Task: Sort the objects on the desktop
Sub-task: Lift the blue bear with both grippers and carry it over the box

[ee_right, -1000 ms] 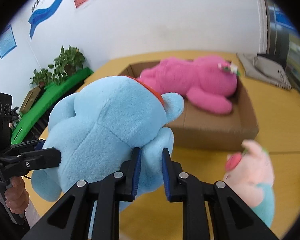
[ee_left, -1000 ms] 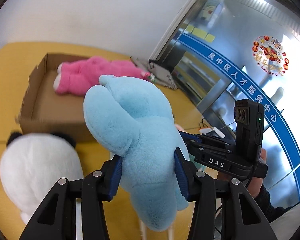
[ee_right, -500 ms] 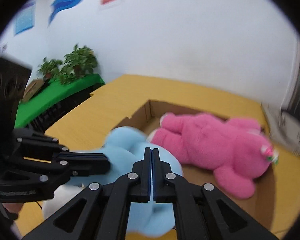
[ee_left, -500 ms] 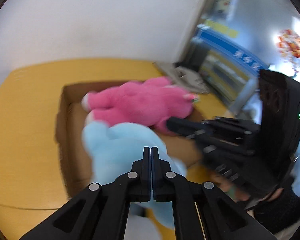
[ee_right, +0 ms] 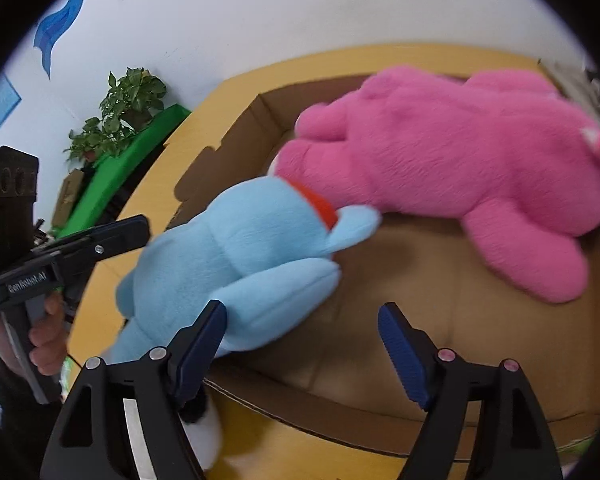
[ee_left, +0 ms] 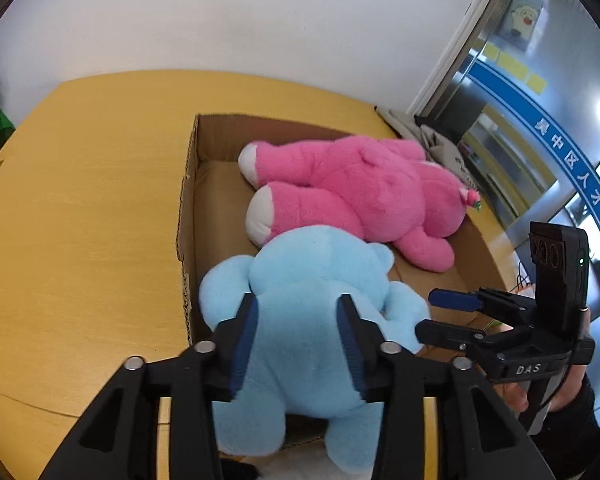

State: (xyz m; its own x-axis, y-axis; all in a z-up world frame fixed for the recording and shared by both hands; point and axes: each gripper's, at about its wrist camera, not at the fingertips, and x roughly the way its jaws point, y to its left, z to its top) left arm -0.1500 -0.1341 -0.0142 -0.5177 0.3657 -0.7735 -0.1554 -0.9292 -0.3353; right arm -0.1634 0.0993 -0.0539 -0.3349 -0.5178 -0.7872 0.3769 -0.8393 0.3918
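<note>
Spread on either side of the blue plush toy (ee_left: 312, 320), the left gripper (ee_left: 298, 344) is seen with its ribbed blue pads (ee_left: 244, 344) lying against the toy's flanks; whether the fur is actually squeezed cannot be told. The right gripper (ee_right: 302, 346) is held wide apart with nothing between its pads, one black finger just beside the toy's rounded limb.

A broad, smooth, yellow wooden table (ee_left: 80, 220) is shown under everything. On it a shallow cardboard box (ee_left: 186, 216) is set, its brown walls plain and its cut edge corrugated. The far half of the box is filled by a large pink plush bear (ee_left: 360, 196), long-furred and lying flat, with pale cream soles on its feet.

The blue plush toy is draped over the near wall of the box, its head and upper body inside and touching the pink bear, its legs hanging outside. Its pile is short, soft and pale blue, its shape rounded, and a red band (ee_right: 320, 206) is visible at its neck. A scrap of white and black fur (ee_right: 202, 428) is glimpsed beneath it, outside the box.
</note>
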